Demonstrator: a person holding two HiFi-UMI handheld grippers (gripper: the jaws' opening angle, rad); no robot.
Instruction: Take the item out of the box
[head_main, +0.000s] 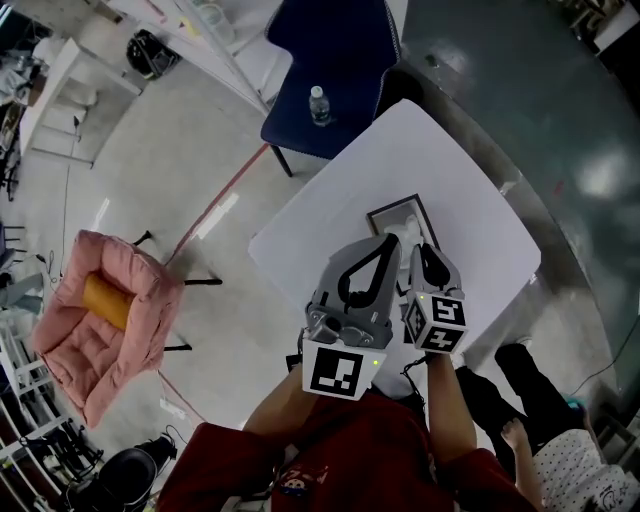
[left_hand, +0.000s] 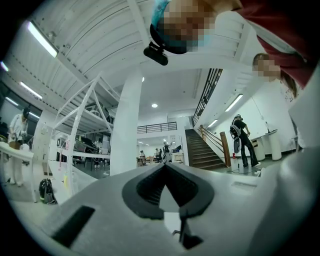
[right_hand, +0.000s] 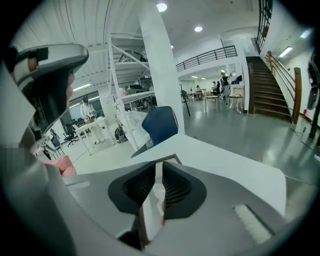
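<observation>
The shallow, dark-framed rectangular box (head_main: 390, 206) lies near the centre of the white square table (head_main: 330, 225), with a white flat item (head_main: 405, 222) inside it. Left gripper (head_main: 388, 243): jaw tips together, nothing between. Right gripper (head_main: 428, 250): jaws narrowly apart above the box, pressing on nothing.

Smooth matt table (head_main: 450, 170), glossy floor (head_main: 500, 70)

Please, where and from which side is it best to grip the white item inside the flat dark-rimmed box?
Probably from above, pinching the top of the white item; its exact shape is too small to tell. The flat dark-rimmed box lies open upward on the white table, and its walls block a sideways approach. The right gripper points down at it, jaws slightly apart.
</observation>
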